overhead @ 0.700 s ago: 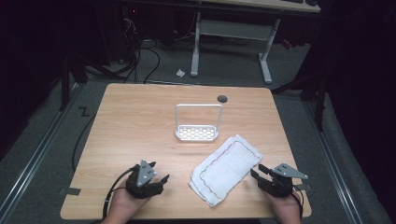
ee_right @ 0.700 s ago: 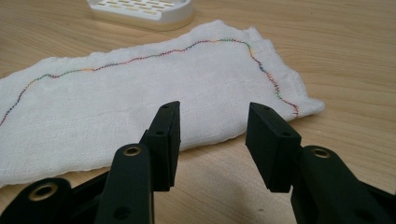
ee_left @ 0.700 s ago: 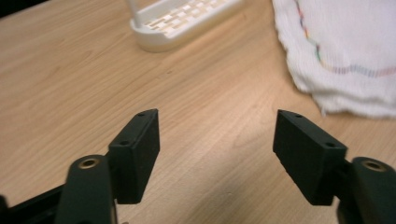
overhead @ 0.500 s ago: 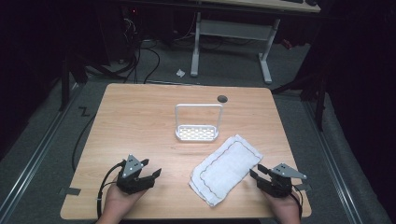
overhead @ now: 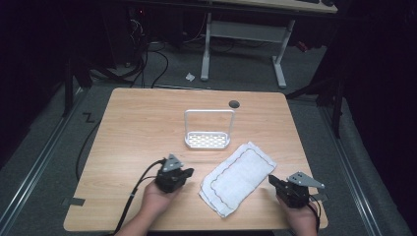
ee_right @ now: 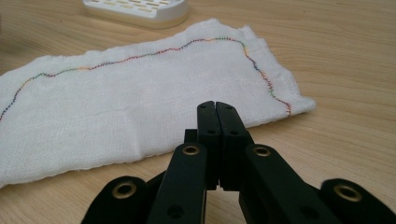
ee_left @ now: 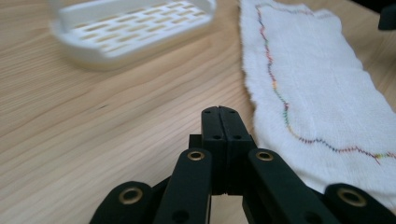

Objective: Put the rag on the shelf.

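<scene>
Pale wood table (overhead: 137, 128) stands in a dark room. Near its front edge, the left gripper (overhead: 184, 175) and right gripper (overhead: 274, 181) flank a white cloth (overhead: 238, 177), each just beside it and neither touching. Both sets of jaws are pressed together on nothing, as each gripper view shows. The cloth lies flat and unfolded, slanting toward the right edge. Beyond it, mid-table, sits a white slotted tray with a handle (overhead: 208, 140). Judging by this, handling the cloth has not yet begun.
</scene>
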